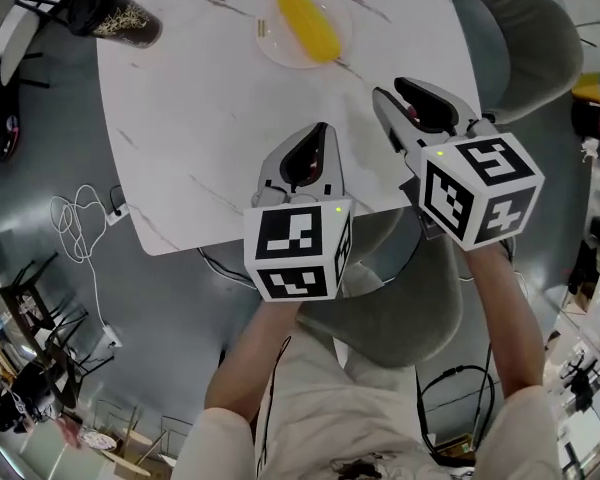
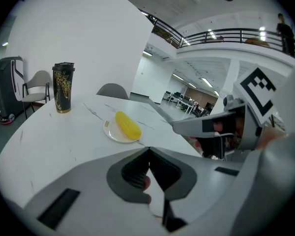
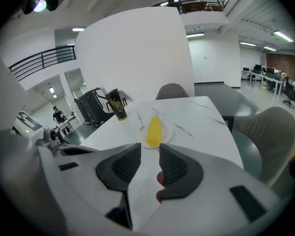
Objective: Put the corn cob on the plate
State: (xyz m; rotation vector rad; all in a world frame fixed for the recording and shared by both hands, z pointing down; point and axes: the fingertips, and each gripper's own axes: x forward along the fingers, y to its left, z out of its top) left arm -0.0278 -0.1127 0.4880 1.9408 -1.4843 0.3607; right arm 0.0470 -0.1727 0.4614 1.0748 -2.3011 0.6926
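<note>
Head view: the corn cob (image 1: 308,23) is seen lying lengthwise on the plate (image 1: 268,46), at the far side of the white counter (image 1: 190,118), well apart from both tools. The left tool (image 1: 323,128) is pressed together, tips meeting on nothing. The right tool (image 1: 391,90) is held part-way spread, with nothing caught in the gap (its own view shows only bare counter there). The task is judged done, since the cob is already placed. Were it taken up again, a stiff, fairly light, rounded body should be expected, apt to roll. It would best be pinched across its middle, with the plate left undisturbed — it looks thin and easily shifted.
</note>
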